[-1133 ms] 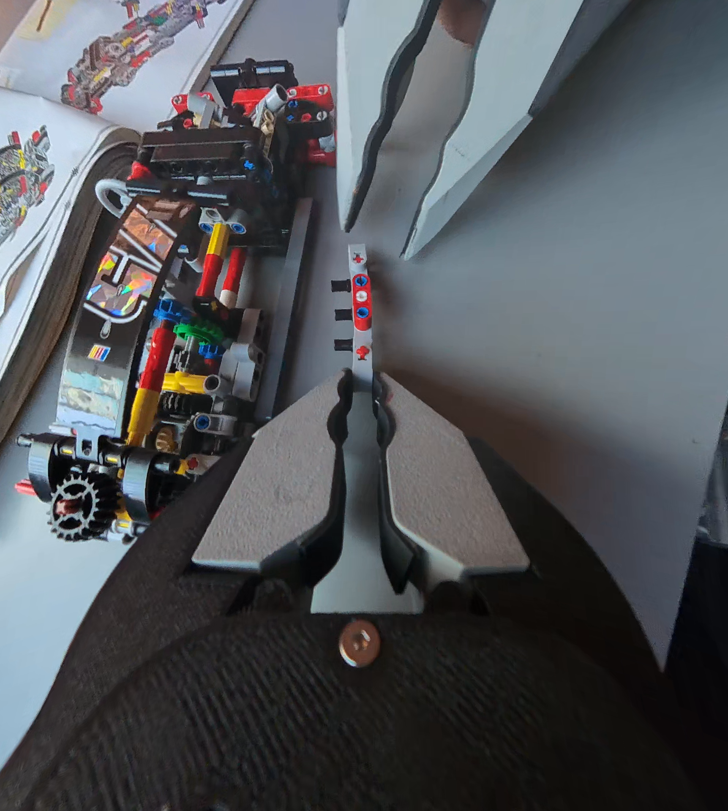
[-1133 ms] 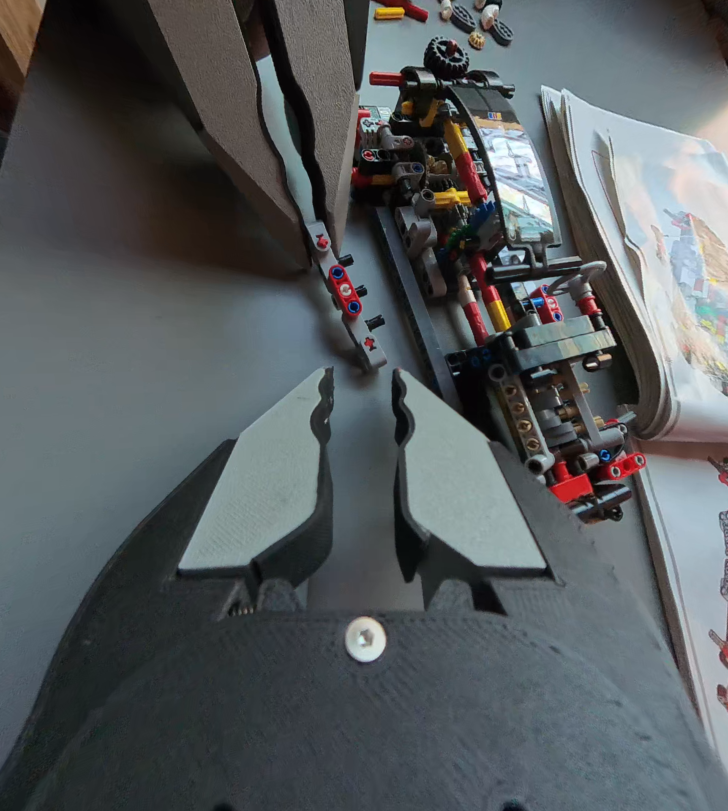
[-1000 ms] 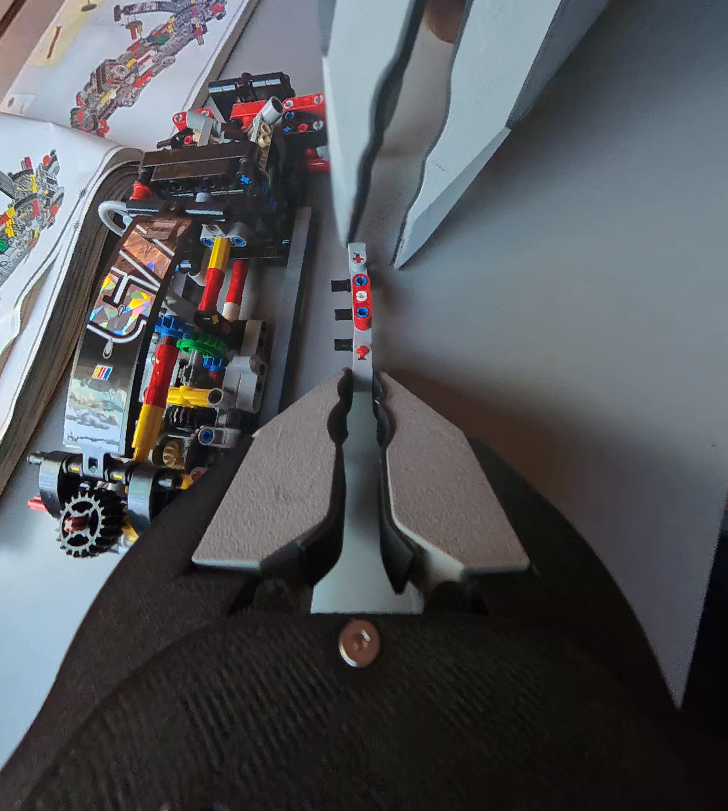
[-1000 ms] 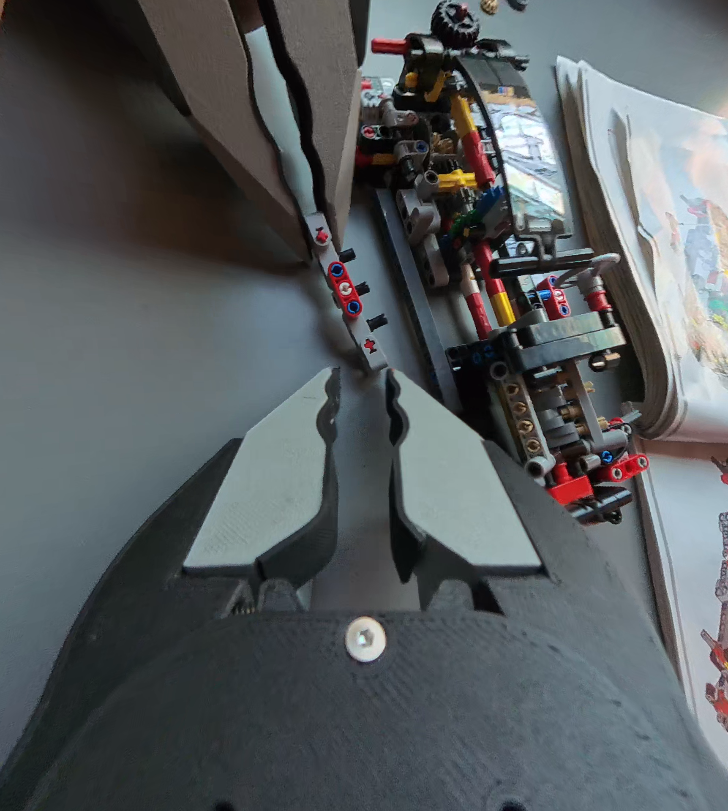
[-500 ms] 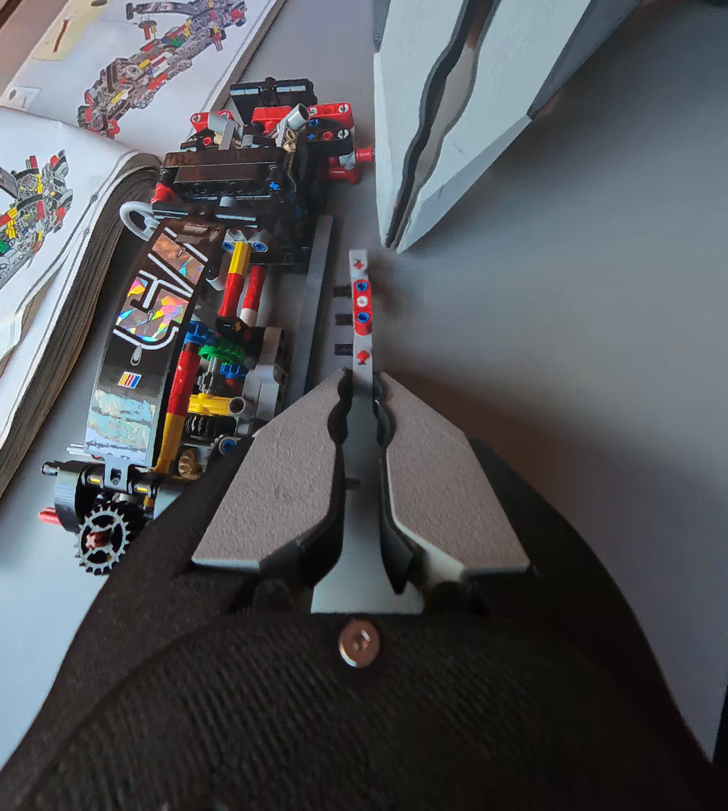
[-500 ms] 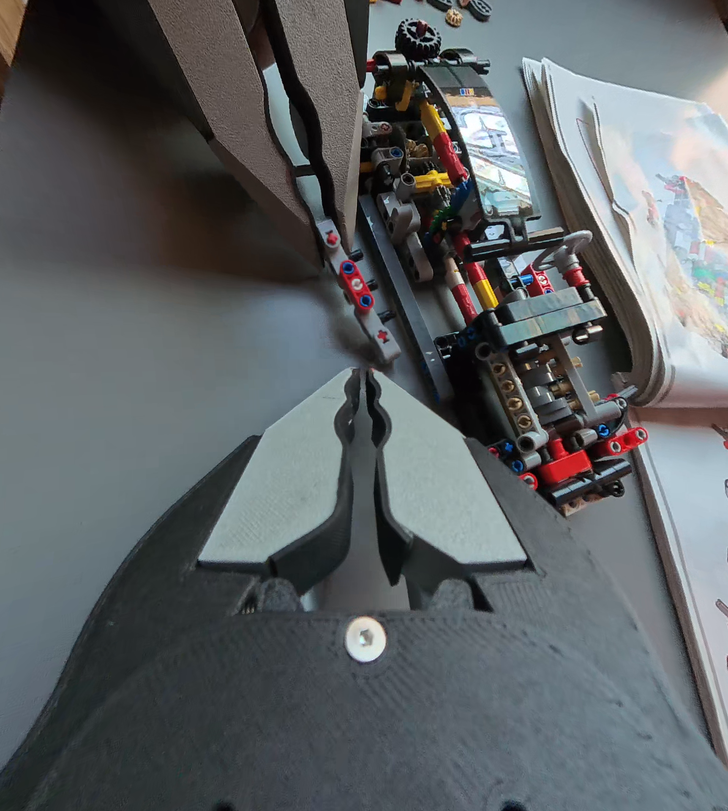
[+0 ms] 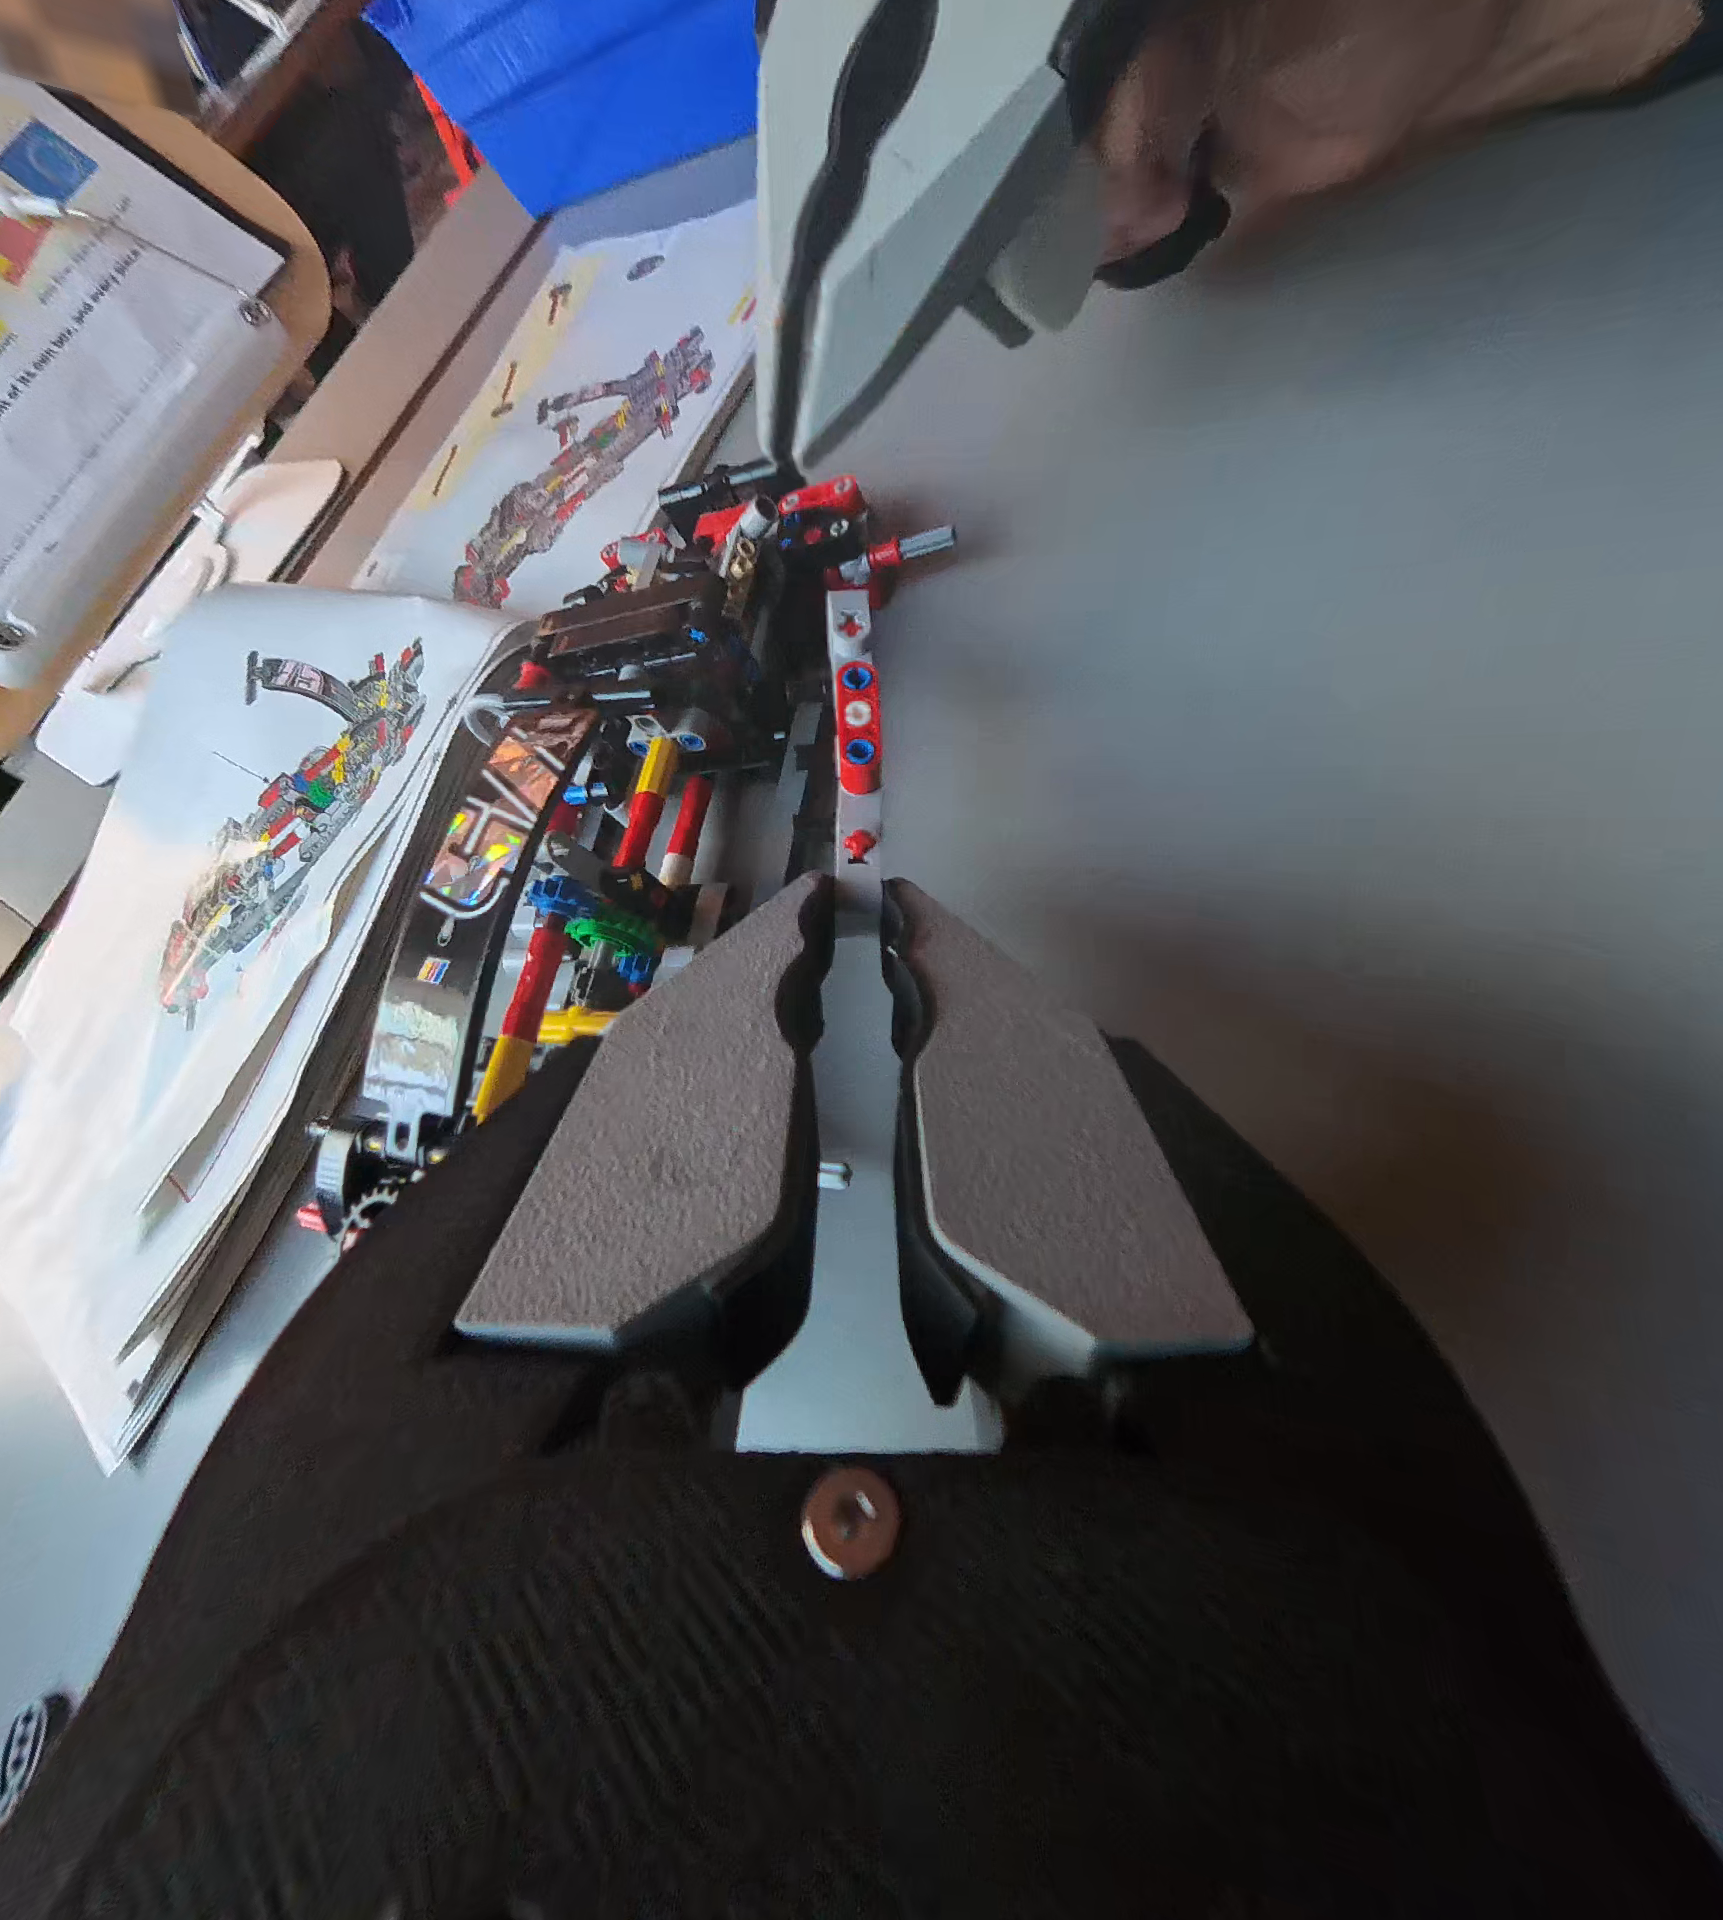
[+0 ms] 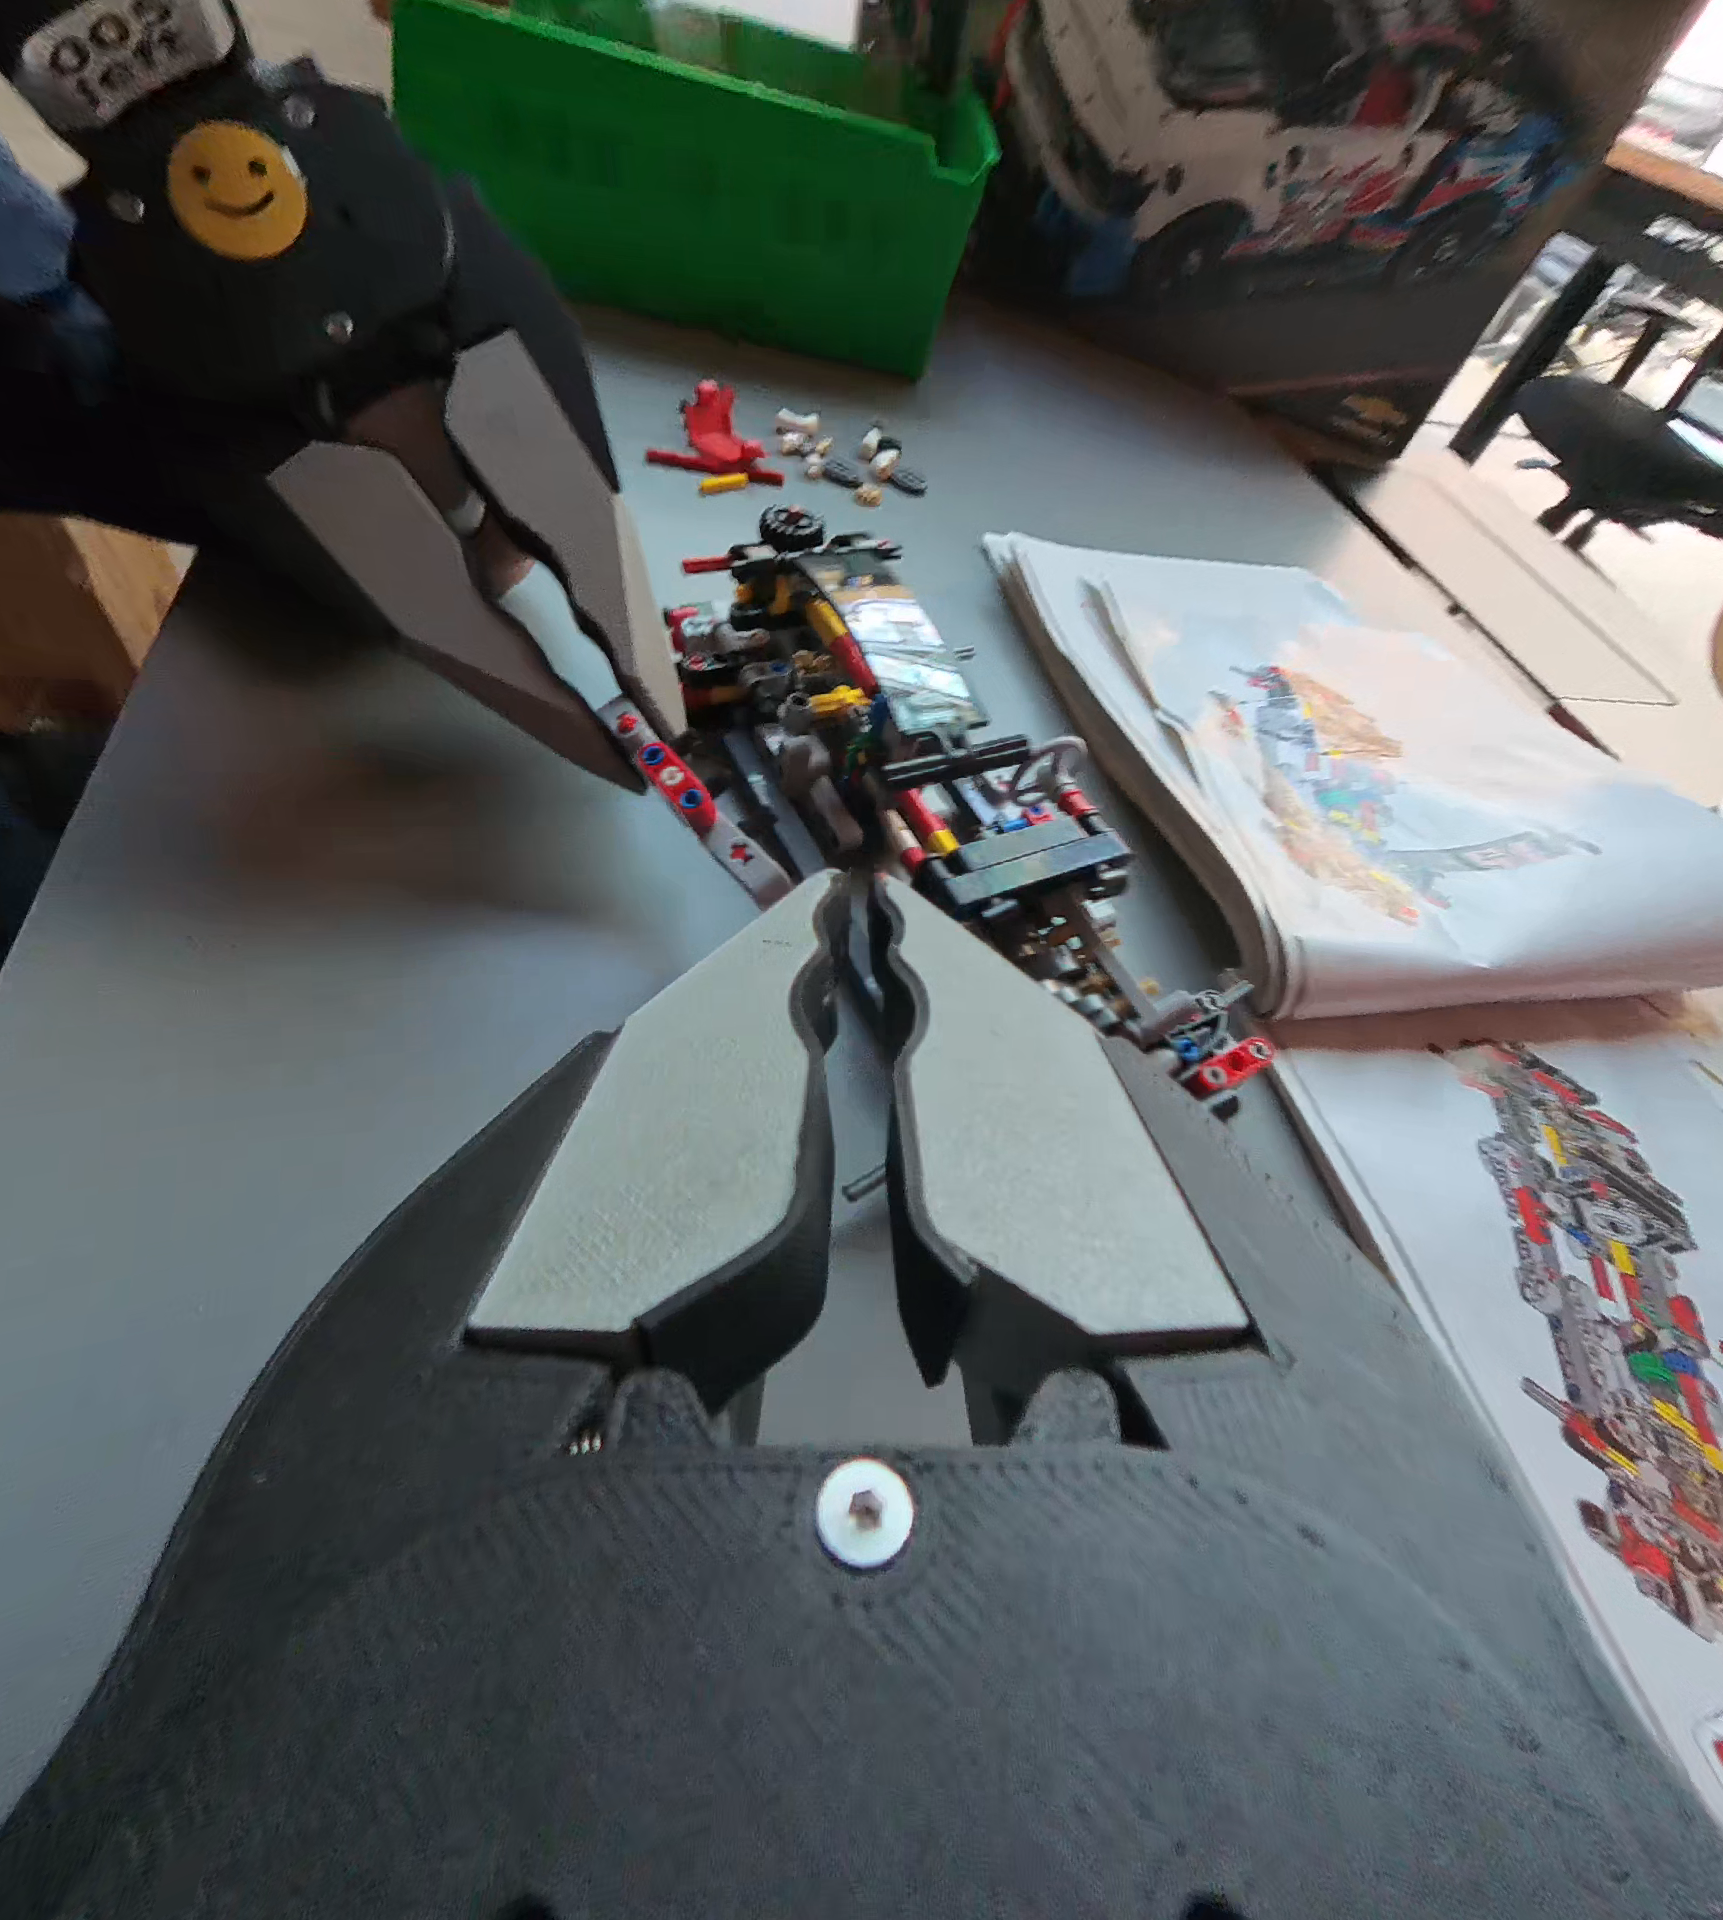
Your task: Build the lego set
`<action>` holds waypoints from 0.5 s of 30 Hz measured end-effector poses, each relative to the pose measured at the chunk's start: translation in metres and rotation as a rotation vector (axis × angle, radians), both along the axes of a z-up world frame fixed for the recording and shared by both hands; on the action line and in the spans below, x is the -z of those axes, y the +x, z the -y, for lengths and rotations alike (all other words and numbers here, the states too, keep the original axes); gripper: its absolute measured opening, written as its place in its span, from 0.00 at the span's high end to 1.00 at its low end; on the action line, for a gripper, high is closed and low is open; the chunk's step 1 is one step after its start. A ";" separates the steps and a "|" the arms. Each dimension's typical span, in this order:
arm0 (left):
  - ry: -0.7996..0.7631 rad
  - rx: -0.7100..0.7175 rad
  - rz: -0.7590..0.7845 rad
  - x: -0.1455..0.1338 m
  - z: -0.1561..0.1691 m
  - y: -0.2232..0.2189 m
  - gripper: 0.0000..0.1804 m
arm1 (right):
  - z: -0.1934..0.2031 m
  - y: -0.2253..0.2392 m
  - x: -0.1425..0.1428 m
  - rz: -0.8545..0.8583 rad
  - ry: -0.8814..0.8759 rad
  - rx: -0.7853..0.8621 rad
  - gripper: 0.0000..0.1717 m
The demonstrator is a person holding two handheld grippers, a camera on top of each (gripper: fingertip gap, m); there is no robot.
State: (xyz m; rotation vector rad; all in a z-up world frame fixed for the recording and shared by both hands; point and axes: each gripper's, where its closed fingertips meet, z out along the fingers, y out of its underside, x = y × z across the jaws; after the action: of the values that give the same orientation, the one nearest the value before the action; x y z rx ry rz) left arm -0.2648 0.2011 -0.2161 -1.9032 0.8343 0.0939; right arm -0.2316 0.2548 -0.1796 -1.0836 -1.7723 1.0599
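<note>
Fingertips of the left gripper (image 7: 855, 902) are clamped on the near end of a thin grey beam (image 7: 855, 727), both pads pressed against its sides, so the beam sticks straight out ahead of them with a short red piece (image 7: 858, 717) pinned along its middle. The beam looks light, stiff and smooth, likely to swivel in so small a hold at one end; the bare grey stretch beside the red piece seems the surer place to take it. It lies right alongside the dark edge rail of a partly built brick vehicle chassis (image 8: 940, 769) on the grey table (image 8: 213, 1039). The right gripper (image 8: 857, 896) has its tips drawn together with nothing between them, close to the beam's far end and against the chassis. An open instruction booklet (image 8: 1408, 790) lies beyond the chassis, loose small parts (image 8: 795, 457) and a green bin (image 8: 691, 177) farther back.
</note>
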 end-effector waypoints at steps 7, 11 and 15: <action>-0.070 -0.014 0.211 -0.008 -0.004 -0.009 0.97 | -0.046 0.005 -0.018 -0.109 -0.091 0.137 1.00; -0.087 -0.025 0.296 -0.012 -0.006 -0.014 0.97 | -0.055 0.004 -0.011 -0.086 -0.167 0.146 1.00; -0.081 -0.027 0.322 -0.015 -0.005 -0.016 0.97 | -0.057 0.004 -0.011 -0.087 -0.189 0.146 1.00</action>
State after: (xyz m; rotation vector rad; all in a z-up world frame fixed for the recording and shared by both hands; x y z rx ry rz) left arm -0.2807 0.2065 -0.2011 -1.9383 0.6016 -0.2278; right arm -0.2276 0.3117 -0.1684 -1.2424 -1.5231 1.1832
